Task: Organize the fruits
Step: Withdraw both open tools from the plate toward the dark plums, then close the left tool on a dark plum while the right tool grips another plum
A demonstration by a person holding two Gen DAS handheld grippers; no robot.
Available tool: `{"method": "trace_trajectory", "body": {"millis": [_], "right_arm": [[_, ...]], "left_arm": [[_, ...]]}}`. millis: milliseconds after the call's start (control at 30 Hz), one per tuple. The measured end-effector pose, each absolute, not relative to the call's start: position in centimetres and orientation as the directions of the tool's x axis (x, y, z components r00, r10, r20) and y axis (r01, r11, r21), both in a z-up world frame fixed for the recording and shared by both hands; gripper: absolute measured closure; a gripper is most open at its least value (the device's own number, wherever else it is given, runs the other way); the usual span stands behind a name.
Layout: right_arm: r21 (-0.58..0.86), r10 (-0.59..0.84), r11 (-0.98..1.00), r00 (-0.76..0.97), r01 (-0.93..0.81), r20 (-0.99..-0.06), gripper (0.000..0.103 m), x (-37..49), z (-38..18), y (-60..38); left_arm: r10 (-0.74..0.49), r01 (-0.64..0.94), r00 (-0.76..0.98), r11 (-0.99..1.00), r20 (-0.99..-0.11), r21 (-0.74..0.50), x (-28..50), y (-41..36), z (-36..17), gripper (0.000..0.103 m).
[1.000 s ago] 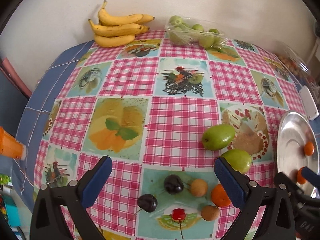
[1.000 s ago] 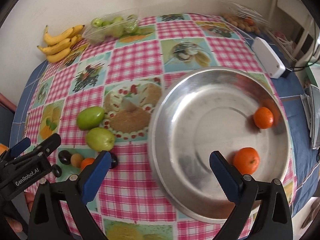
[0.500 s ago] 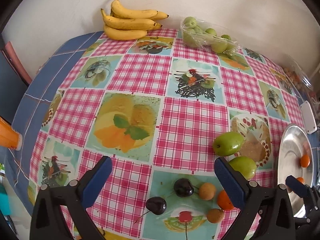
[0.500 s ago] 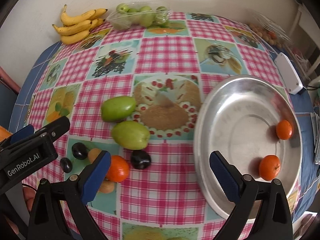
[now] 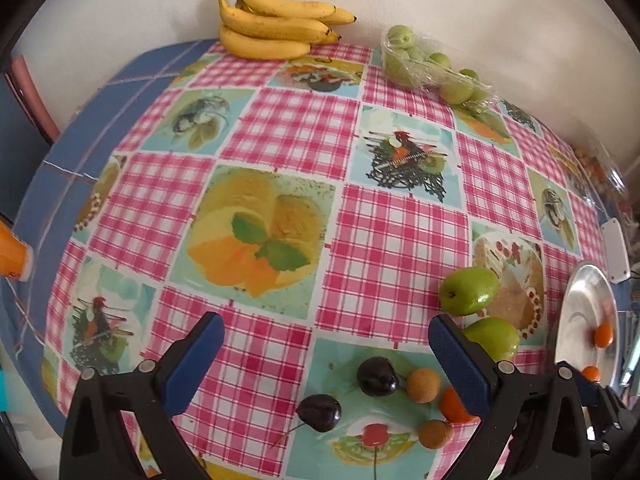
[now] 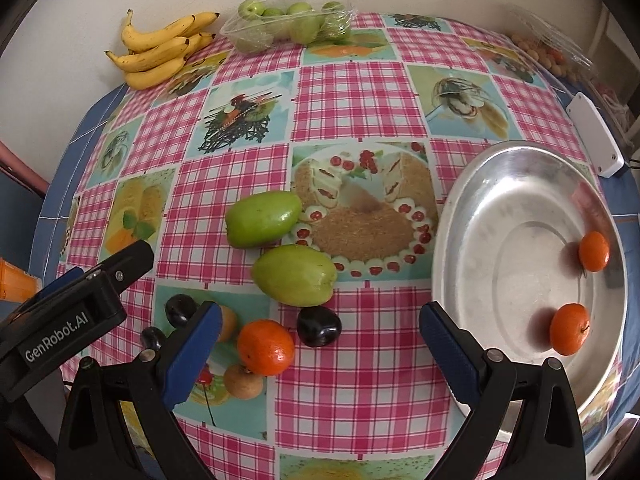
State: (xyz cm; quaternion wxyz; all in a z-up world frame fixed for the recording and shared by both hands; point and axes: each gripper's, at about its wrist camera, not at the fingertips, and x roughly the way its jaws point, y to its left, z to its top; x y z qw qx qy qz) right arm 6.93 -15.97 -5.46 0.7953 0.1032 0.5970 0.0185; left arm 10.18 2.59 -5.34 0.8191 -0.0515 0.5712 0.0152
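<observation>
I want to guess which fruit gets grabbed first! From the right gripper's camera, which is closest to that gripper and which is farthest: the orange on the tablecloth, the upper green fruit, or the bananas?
Measured from the right gripper:
1. Orange on the tablecloth, just ahead, toward its left finger.
2. Upper green fruit, mid-table, left of centre.
3. Bananas, at the far left edge by the wall.

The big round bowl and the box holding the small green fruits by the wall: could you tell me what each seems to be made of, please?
The bowl looks like bare metal, perhaps steel or aluminium: silvery, with a dull brushed sheen and blurred reflections of the oranges in it. The box looks like thin clear plastic: see-through, crinkled, with glossy highlights.
</observation>
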Motion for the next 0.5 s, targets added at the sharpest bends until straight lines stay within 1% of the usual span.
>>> {"method": "trace_trajectory", "body": {"millis": [233, 367, 400, 433, 467, 500], "right_arm": [[0.257, 0.216, 0.961, 0.306, 0.099, -0.927, 0.004, 6.6, -5.5, -16.4], [0.247, 0.211, 0.965, 0.29, 0.092, -0.933, 0.006, 6.4, -5.8, -16.2], [0.245, 0.21, 0.965, 0.289, 0.093, -0.934, 0.008, 6.5, -5.9, -16.1], [0.245, 0.209, 0.965, 0.288, 0.094, -0.935, 0.018, 6.5, -5.9, -16.1], [0.244, 0.208, 0.965, 0.286, 0.096, -0.935, 0.032, 6.5, -5.9, -16.1], [0.241, 0.205, 0.965, 0.282, 0.1, -0.937, 0.038, 6.5, -6.1, -16.1]], "left_arm": [[-0.128, -0.09, 0.315, 0.982, -0.94, -0.164, 9.8, 2.7, -5.9, 0.0], [-0.121, -0.091, 0.295, 0.984, -0.948, -0.154, 9.7, 2.4, -6.3, 0.002], [-0.132, -0.094, 0.283, 0.982, -0.95, -0.165, 9.7, 2.4, -6.5, 0.005], [-0.146, -0.096, 0.267, 0.98, -0.952, -0.177, 9.7, 2.4, -6.9, 0.008], [-0.154, -0.097, 0.256, 0.978, -0.954, -0.183, 9.7, 2.3, -7.2, 0.013], [-0.159, -0.096, 0.244, 0.978, -0.957, -0.186, 9.7, 2.2, -7.4, 0.015]]}}
